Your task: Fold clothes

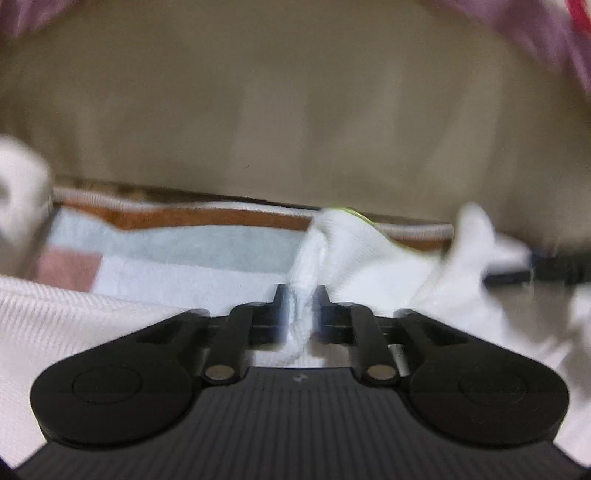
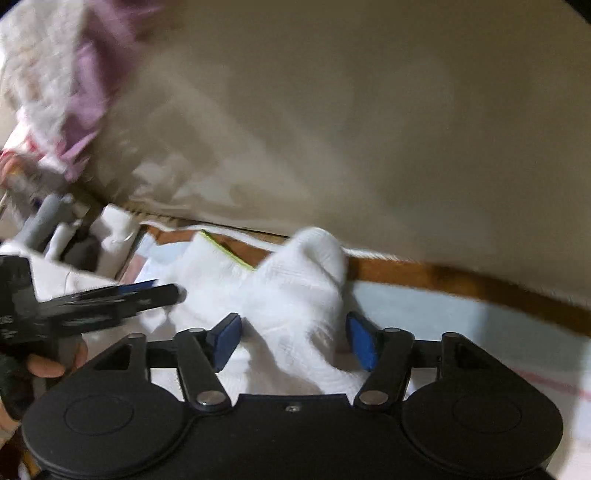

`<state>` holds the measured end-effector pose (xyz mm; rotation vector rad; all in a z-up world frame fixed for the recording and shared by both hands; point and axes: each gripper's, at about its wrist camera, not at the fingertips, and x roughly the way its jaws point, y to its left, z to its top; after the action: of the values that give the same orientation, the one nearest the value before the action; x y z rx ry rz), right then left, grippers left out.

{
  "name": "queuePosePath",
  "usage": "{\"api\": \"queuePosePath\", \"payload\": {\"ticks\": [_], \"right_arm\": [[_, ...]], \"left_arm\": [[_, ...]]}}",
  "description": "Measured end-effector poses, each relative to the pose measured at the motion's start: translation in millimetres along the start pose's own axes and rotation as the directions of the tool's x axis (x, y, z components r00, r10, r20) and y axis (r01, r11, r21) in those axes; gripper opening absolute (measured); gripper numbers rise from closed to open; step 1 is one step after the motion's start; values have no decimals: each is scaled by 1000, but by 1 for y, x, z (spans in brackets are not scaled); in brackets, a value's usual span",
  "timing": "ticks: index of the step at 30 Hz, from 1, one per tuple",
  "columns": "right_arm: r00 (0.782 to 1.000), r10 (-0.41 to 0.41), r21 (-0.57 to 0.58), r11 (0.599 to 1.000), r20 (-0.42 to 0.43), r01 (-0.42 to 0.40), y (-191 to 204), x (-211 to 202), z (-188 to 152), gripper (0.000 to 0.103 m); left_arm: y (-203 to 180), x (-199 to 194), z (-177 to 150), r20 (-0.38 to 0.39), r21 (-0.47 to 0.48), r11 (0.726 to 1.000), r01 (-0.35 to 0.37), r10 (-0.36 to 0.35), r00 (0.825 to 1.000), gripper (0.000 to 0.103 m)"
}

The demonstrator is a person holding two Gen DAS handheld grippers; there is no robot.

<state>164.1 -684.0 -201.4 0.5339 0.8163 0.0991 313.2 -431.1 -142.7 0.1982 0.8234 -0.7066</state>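
A white ribbed garment (image 1: pixel 369 254) with a thin yellow-green trim lies bunched on a pale blue and white towel (image 1: pixel 177 251). My left gripper (image 1: pixel 300 295) is shut on a pinched fold of the white garment, which rises between its black fingers. In the right wrist view the same white garment (image 2: pixel 291 288) humps up between the blue pads (image 2: pixel 227 338) of my right gripper (image 2: pixel 293 338), which stands open around it without pinching. The left gripper (image 2: pixel 110 295) shows at the left of that view, held by a hand (image 2: pixel 48 365).
The towel has an orange-brown border (image 2: pixel 443 277) and a pink patch (image 1: pixel 68 267). Beyond it spreads a beige sheet (image 1: pixel 295 110). Purple and white clothes (image 2: pixel 74 92) are heaped at the far left, and more purple cloth (image 1: pixel 546 33) sits at the upper right. Both views are blurred.
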Motion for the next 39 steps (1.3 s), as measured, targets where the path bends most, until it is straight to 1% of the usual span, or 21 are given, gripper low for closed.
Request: {"api": "queuePosePath", "payload": {"ticks": [2, 4, 6, 8, 9, 11, 14, 17, 20, 23, 24, 26, 27, 28, 29, 30, 32, 34, 36, 38, 39], "right_arm": [[997, 38, -97, 995, 67, -32, 13, -10, -3, 11], [975, 97, -196, 979, 201, -57, 28, -33, -11, 11], [939, 131, -224, 973, 317, -60, 33, -52, -17, 11], [915, 109, -236, 972, 389, -15, 36, -61, -21, 11], [913, 81, -251, 968, 401, 24, 39, -59, -21, 11], [910, 6, -287, 950, 414, 124, 46, -54, -22, 11], [928, -96, -320, 922, 359, 219, 48, -39, -23, 11], [925, -123, -293, 926, 360, 237, 53, -44, -34, 11], [921, -79, -309, 928, 381, 207, 64, -77, -67, 11], [950, 0, -451, 880, 313, 149, 84, -108, -124, 14], [966, 0, -519, 844, 257, 138, 90, -115, -146, 15], [997, -45, -675, 733, 65, 77, 104, -114, -182, 15], [996, -85, -726, 686, -31, 36, 110, -111, -195, 15], [987, -128, -748, 663, -99, 11, 113, -109, -203, 16], [982, -153, -751, 660, -109, 19, 114, -110, -207, 16], [986, -143, -729, 684, -81, 39, 112, -117, -207, 25], [996, -67, -598, 801, -53, 23, 100, -134, -195, 35], [1000, -3, -471, 882, -21, -7, 90, -147, -180, 47], [998, 46, -359, 933, 45, -27, 87, -157, -175, 50], [986, 113, -214, 973, 125, -84, 84, -161, -166, 62], [979, 131, -128, 985, 154, -112, 80, -159, -162, 71]], "left_arm": [[-5, -23, 2, 108, -17, 1000, -6, 8, 994, 5], [-7, -56, 5, 278, -33, 999, -12, 21, 960, 5], [-9, -75, 7, 361, -13, 1000, -1, 6, 932, 5], [-13, -73, 3, 362, -20, 1000, -6, 13, 932, 5], [-15, -71, 1, 357, -26, 1000, -9, 18, 934, 5], [-18, -66, -4, 348, -37, 999, -16, 28, 937, 6], [-24, -60, -10, 334, -53, 998, -27, 43, 942, 6], [-25, -67, -29, 325, -79, 997, 13, 14, 945, 6], [-22, -89, -59, 291, -51, 996, 74, -56, 955, 6], [-18, -112, -91, 229, 20, 991, 129, -130, 965, 6], [-17, -120, -102, 207, 43, 988, 148, -154, 966, 6], [-14, -135, -123, 162, 87, 978, 188, -200, 966, 7], [-13, -143, -134, 138, 108, 972, 208, -222, 965, 9], [-11, -150, -145, 114, 129, 965, 228, -243, 963, 10], [-10, -158, -156, 89, 149, 957, 249, -264, 961, 11], [-9, -166, -167, 64, 169, 948, 270, -283, 957, 12], [-6, -181, -188, 12, 206, 928, 312, -321, 947, 20], [-2, -189, -186, 18, 176, 909, 377, -385, 923, 26], [6, -198, -176, 48, 141, 861, 489, -499, 865, 27], [7, -210, -164, 144, 111, 846, 522, -533, 834, 33], [7, -211, -158, 196, 71, 858, 508, -512, 837, 43]]}}
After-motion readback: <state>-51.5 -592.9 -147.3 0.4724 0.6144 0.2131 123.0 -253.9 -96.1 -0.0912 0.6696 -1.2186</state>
